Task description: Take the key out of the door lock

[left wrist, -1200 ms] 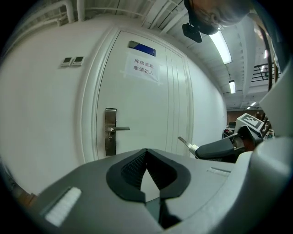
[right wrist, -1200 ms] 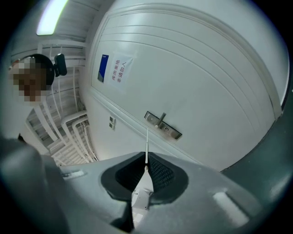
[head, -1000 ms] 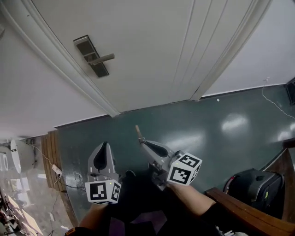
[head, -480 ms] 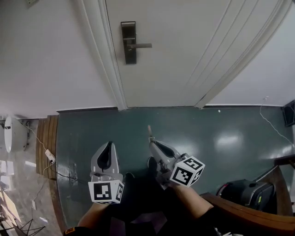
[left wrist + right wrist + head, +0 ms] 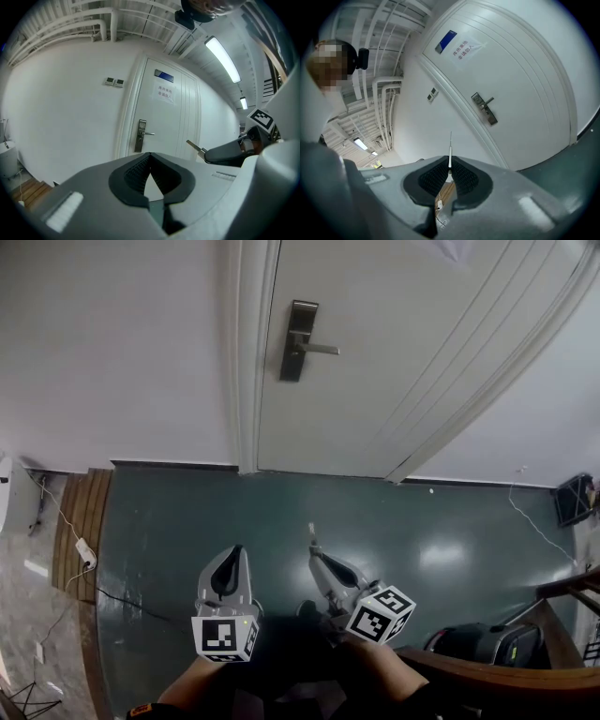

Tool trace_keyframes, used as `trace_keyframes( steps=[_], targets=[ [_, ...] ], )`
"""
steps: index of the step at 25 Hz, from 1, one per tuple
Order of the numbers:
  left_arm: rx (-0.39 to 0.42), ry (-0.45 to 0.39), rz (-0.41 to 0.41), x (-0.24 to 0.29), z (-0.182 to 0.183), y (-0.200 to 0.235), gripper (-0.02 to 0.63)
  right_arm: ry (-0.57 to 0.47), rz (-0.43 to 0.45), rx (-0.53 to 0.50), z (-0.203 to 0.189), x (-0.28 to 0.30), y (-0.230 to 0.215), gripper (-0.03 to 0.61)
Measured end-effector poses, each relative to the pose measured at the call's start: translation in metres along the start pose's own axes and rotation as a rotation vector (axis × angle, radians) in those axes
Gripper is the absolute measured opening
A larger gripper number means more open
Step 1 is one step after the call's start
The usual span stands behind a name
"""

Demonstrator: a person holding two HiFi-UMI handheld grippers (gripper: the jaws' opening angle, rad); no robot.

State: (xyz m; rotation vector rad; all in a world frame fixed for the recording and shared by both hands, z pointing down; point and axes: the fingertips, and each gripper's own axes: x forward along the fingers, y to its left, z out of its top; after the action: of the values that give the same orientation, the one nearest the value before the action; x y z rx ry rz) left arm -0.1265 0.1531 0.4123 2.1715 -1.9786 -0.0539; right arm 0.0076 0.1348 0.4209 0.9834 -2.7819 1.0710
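We stand well back from the door (image 5: 394,352), looking steeply down. The lock plate (image 5: 298,341) sits at 12 o'clock in the head view, with its lever handle (image 5: 322,349) pointing toward 3 o'clock. From this far off we can make out nothing sticking out of the plate, though it is small in every view.

The key (image 5: 450,151) is not in the door at all. It sits clamped between the jaws of the right gripper (image 5: 317,555), down at 5 o'clock. Its thin blade pokes out past the tips toward 12 o'clock, with the green floor (image 5: 169,521) beneath it. The right gripper view shows it edge-on, a narrow sliver pinched between the ribbed pads.

The left gripper (image 5: 233,551) hangs beside it at 7 o'clock, apart from the right one. Its jaws are pressed together with nothing between them, only door and wall showing beyond the tips.

We judge that the pulling step is already done — the key is clear of the lock and carried away from the door. What remains, if anything, is small: keep the pinch firm so the blade does not slip or swivel between the pads, and hold the key steady or take it wherever it is meant to go. The left gripper has no part to play unless the door itself needs handling. The main risk we see is a loose grip letting the thin key drop to the floor.
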Motion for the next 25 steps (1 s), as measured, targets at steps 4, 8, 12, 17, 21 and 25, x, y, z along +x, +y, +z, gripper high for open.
trace_keyframes(
  steps=[4,8,12,17,21,25],
  targets=[
    [0.002,-0.006,-0.016,0.002,0.003,-0.012,0.018,-0.043,-0.021,-0.068,0.009,-0.018,0.006,0.014],
    [0.017,0.008,-0.068,0.011,0.001,-0.043,0.018,-0.105,-0.081,-0.132,0.024,-0.044,-0.007,0.014],
    [0.032,0.019,-0.096,0.018,-0.004,-0.066,0.018,-0.146,-0.124,-0.157,0.029,-0.067,-0.019,0.014],
    [0.039,0.029,-0.101,0.022,-0.004,-0.084,0.018,-0.148,-0.148,-0.204,0.029,-0.078,-0.028,0.014],
    [0.043,0.037,-0.091,0.021,-0.009,-0.085,0.018,-0.148,-0.142,-0.22,0.029,-0.078,-0.028,0.014],
    [0.046,0.034,-0.081,0.021,-0.009,-0.083,0.018,-0.142,-0.134,-0.224,0.03,-0.073,-0.028,0.014]
  ],
)
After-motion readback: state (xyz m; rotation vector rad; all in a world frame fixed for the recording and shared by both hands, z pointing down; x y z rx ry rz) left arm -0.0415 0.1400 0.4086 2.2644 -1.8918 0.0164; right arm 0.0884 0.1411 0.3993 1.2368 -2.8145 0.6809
